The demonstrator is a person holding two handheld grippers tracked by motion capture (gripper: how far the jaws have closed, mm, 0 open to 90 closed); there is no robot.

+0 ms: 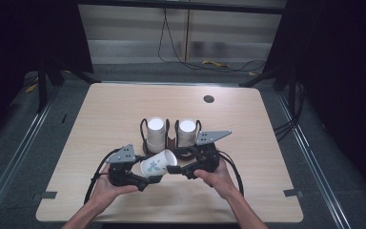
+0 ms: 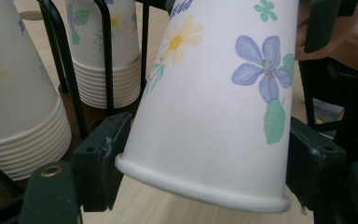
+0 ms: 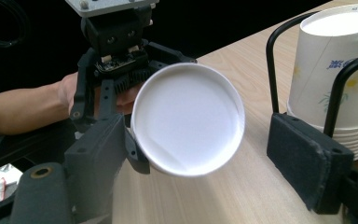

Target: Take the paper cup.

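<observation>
White paper cup (image 2: pixel 214 116), frame centre: blue flower, yellow daisy, green leaves; plain white base. Two white floral cup stacks (image 1: pixel 156 133), upper centre, in black wire holder (image 1: pixel 170 141). Light wood-grain tabletop (image 1: pixel 105 114). Black grippers, grey plates.

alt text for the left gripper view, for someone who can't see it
A flowered paper cup lies tilted between the left gripper's two black jaws, which clamp it near the rim. Behind it, two stacks of matching cups stand in a black wire rack.

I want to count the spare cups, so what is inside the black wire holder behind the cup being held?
Two stacks of upside-down floral cups sit in the wire holder: left stack, right stack. The cups nest, so their count stays hidden.
</observation>
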